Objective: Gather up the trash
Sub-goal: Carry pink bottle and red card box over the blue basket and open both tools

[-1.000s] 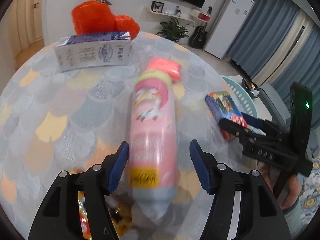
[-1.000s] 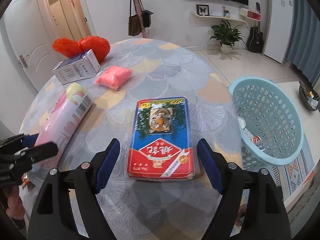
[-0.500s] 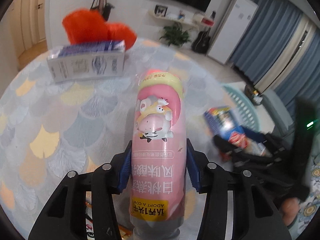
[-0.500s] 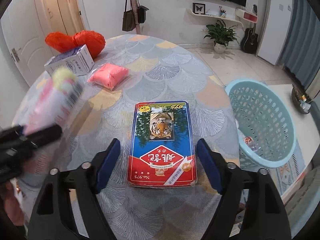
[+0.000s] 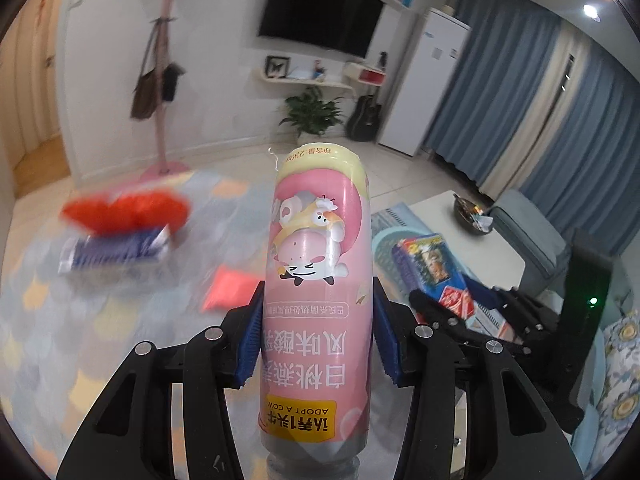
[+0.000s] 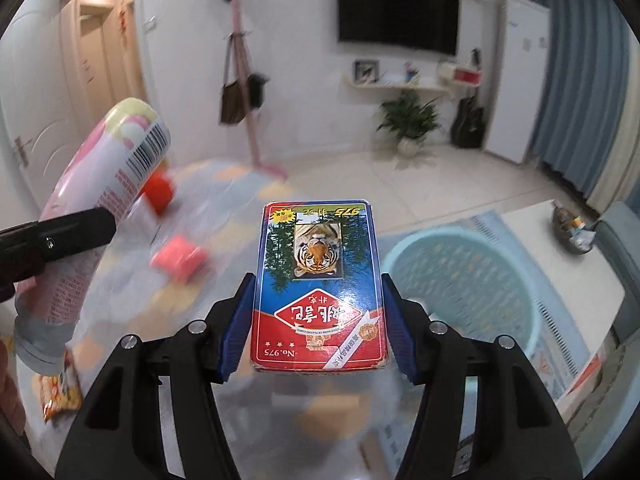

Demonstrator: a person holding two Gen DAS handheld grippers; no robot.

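Note:
My left gripper (image 5: pixel 318 328) is shut on a pink yogurt bottle (image 5: pixel 318 280) and holds it lifted above the round table (image 5: pixel 40 320). The bottle also shows in the right wrist view (image 6: pixel 100 208). My right gripper (image 6: pixel 318 320) is shut on a red and blue tiger card box (image 6: pixel 320 276), lifted off the table; the box also shows in the left wrist view (image 5: pixel 432 268). A light blue laundry basket (image 6: pixel 464 280) stands on the floor to the right of the table.
On the table lie a pink packet (image 6: pixel 178 258), a white and blue carton (image 5: pixel 116 254), a red cushion (image 5: pixel 124 208) and a snack wrapper (image 6: pixel 60 392). A low white table (image 6: pixel 568 240) stands beyond the basket.
The left gripper closed on the pink bottle and lifted it. The right gripper closed on the tiger box and raised it off the table. Both views tilted upward.

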